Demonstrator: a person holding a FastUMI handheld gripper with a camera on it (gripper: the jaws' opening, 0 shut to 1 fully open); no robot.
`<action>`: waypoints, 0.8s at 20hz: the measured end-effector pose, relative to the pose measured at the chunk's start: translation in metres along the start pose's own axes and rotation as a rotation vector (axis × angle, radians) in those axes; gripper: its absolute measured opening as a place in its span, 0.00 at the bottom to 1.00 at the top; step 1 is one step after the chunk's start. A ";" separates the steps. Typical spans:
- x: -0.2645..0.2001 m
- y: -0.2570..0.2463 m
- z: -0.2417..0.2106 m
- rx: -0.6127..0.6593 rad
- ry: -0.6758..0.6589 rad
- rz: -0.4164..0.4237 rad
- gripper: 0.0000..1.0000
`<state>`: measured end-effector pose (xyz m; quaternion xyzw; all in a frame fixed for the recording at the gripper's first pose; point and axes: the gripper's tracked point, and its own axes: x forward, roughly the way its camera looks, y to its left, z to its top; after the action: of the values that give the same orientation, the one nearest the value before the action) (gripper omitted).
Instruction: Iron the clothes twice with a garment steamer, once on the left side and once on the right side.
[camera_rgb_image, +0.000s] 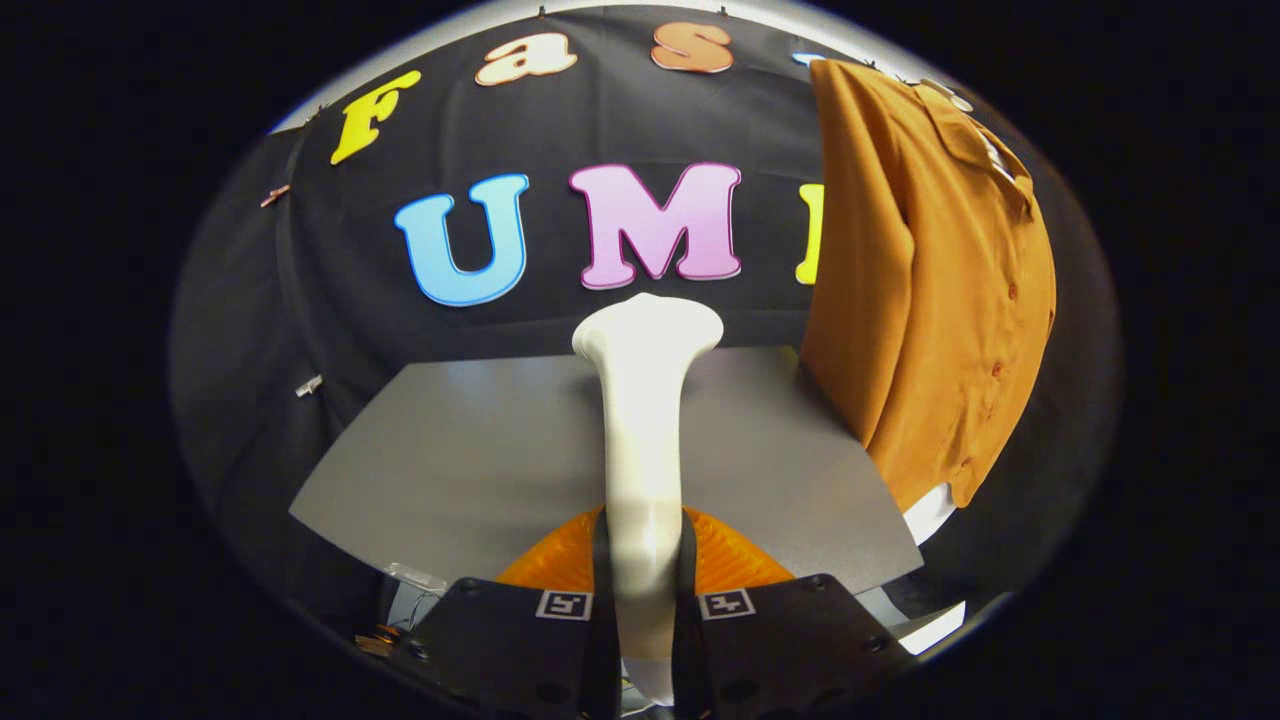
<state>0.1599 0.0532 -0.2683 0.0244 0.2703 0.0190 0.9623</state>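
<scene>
now gripper (643, 590) clamps white steamer (645, 420), orange shirt (930, 290) beside.

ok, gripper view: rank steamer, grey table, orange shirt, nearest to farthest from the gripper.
1. Steamer: white, clamped between the fingers of the gripper, head pointing ahead.
2. Grey table: just beyond the fingers, under the steamer.
3. Orange shirt: hanging beyond the table's far right corner, against the booth wall.

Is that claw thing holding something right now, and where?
Yes: the gripper is shut on the white garment steamer, clamping its handle low down, head pointing ahead.
</scene>
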 end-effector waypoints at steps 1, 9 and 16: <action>-0.015 -0.001 0.009 0.000 -0.031 0.000 0.24; -0.126 -0.016 0.079 -0.046 -0.291 0.012 0.24; -0.205 -0.073 0.145 -0.018 -0.526 -0.031 0.23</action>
<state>0.0619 -0.0354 -0.0424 0.0156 0.0109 -0.0003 0.9998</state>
